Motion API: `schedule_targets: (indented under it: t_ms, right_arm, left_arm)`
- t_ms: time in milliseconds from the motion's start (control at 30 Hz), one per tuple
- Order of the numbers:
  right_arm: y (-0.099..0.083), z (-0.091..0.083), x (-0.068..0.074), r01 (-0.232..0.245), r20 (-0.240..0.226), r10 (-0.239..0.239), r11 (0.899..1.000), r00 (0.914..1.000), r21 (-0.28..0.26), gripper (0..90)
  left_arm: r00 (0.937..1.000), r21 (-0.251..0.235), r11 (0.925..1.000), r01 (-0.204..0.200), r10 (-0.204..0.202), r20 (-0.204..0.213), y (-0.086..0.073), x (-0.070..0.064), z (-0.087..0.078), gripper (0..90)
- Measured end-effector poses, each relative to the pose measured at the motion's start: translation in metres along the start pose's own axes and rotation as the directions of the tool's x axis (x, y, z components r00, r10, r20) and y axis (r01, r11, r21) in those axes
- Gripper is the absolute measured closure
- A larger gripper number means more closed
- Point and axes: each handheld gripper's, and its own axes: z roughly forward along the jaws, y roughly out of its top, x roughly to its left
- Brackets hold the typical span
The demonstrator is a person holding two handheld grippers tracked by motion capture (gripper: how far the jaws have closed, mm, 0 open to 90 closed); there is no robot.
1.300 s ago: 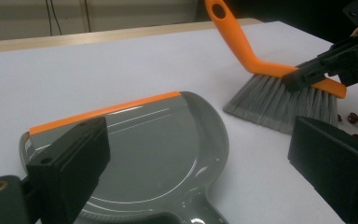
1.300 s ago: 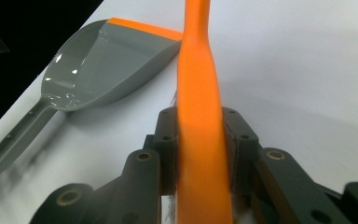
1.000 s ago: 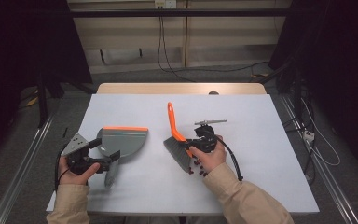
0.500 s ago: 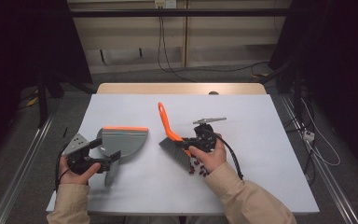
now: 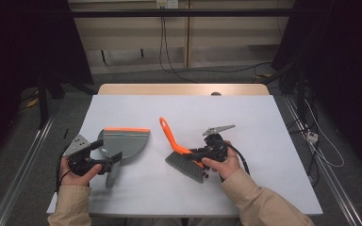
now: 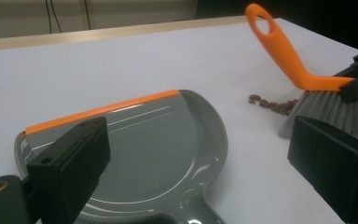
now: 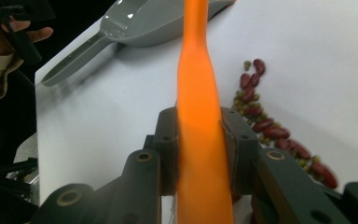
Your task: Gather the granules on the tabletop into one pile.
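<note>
A: Orange handle, grey bristles: brush [image 5: 181, 151] is clamped in the right gripper [image 7: 200, 154], jaws closed flat on both sides of the handle w/ no gap visible. Handle runs up and away from the gripper, loop end toward the far side of the table [image 5: 264, 117].

B: Left gripper [image 5: 104, 165]?

A: Jaws stand wide apart in the left gripper view, nothing between them. Dustpan [image 5: 125, 142] lies flat just ahead of them, orange lip on its far edge; its grey handle points back toward the person and passes close by the jaws. Contact w/ the handle: cannot tell from the high view.

B: Debris?

A: Beans [image 7: 265, 119], red and small green, in a loose line on the table, right beside the bristle head. In the left gripper view they sit between the brush and the pan's rounded side.

B: Key relation for the next move?

A: Judgement only: the pan lies to the brush's left, and its open lip faces away from the person, not toward the beans. Pan probably needs turning before a leftward sweep can load it. Left hand [image 5: 78, 172] is nearer the pan; right is nearer the beans.
</note>
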Motion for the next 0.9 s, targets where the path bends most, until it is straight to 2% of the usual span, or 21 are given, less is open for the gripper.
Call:
schedule_targets:
  t_ms: [67,233,300,467,567,633,767,900]
  right_arm:
    - [0.005,0.003,-0.005,0.006,-0.010,-0.006,1.000,0.9999,0.002,70.9]
    - [0.018,0.006,-0.008,0.081,0.024,-0.081,0.997,0.9964,0.011,70.9]
    - [0.021,0.007,-0.011,0.086,0.035,-0.086,0.996,0.9957,0.006,71.0]
    - [0.024,0.007,-0.012,0.060,0.023,-0.060,0.998,0.9979,-0.011,71.1]
    - [0.026,0.005,-0.010,0.034,0.011,-0.034,0.998,0.9994,-0.051,71.1]
    - [0.030,0.005,-0.005,0.036,0.014,-0.035,0.997,0.9993,-0.065,71.0]
    - [0.040,0.017,0.004,0.054,0.006,-0.053,0.996,0.9986,-0.069,71.0]
    - [0.047,0.034,0.009,0.025,-0.021,-0.027,0.996,0.9994,-0.082,71.0]
  left_arm:
    - [1.0000,-0.004,1.0000,0.006,-0.006,-0.002,0.000,0.000,0.000,5.6]
    - [1.0000,0.001,1.0000,0.005,-0.005,-0.003,-0.001,0.001,0.000,5.6]
    - [1.0000,0.002,1.0000,0.004,-0.004,-0.003,-0.001,0.001,0.001,5.6]
    - [1.0000,0.003,1.0000,0.005,-0.005,-0.002,-0.001,0.001,0.001,5.6]
    - [1.0000,0.003,1.0000,0.007,-0.007,-0.003,-0.001,0.001,0.001,5.6]
    - [1.0000,0.004,1.0000,0.005,-0.005,-0.003,-0.001,0.001,0.001,5.6]
    - [1.0000,0.006,1.0000,-0.003,0.003,0.001,0.000,0.000,0.001,5.6]
    - [1.0000,0.011,0.9999,-0.004,0.004,0.000,-0.001,0.001,0.002,5.6]
